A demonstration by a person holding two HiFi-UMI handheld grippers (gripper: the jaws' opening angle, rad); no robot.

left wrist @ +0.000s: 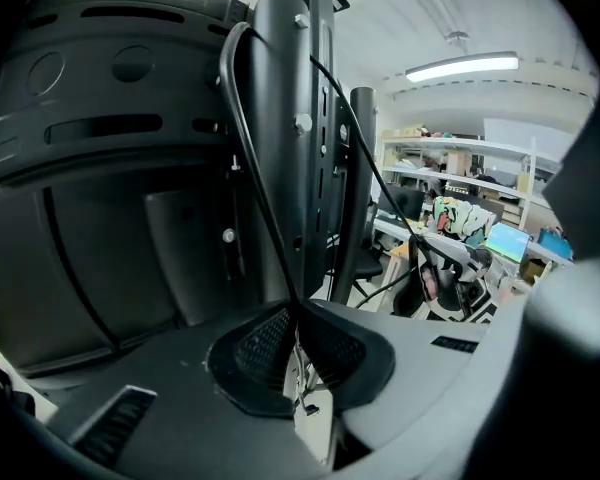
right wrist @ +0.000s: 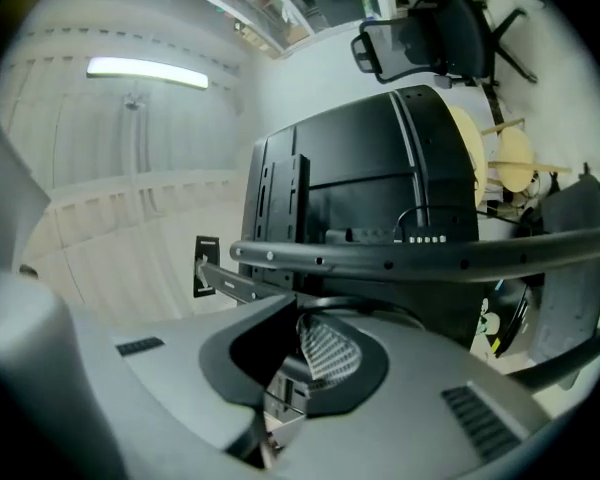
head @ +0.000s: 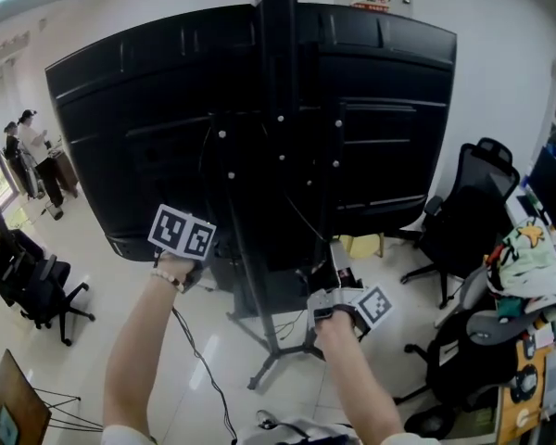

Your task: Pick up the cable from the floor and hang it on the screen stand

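Note:
The black screen shows its back, mounted on a dark stand column with legs on the floor. A thin black cable trails from my left hand down to the floor. In the left gripper view the cable rises from the jaws, loops over beside the column and runs off right. My left gripper is shut on it, close to the screen's lower edge. My right gripper is low by the stand, tilted upward; its jaws look shut on a dark cable strand.
Black office chairs stand at the right and at the left. A cluttered desk fills the right edge. A yellow stool sits behind the stand. Two people stand far off at the left.

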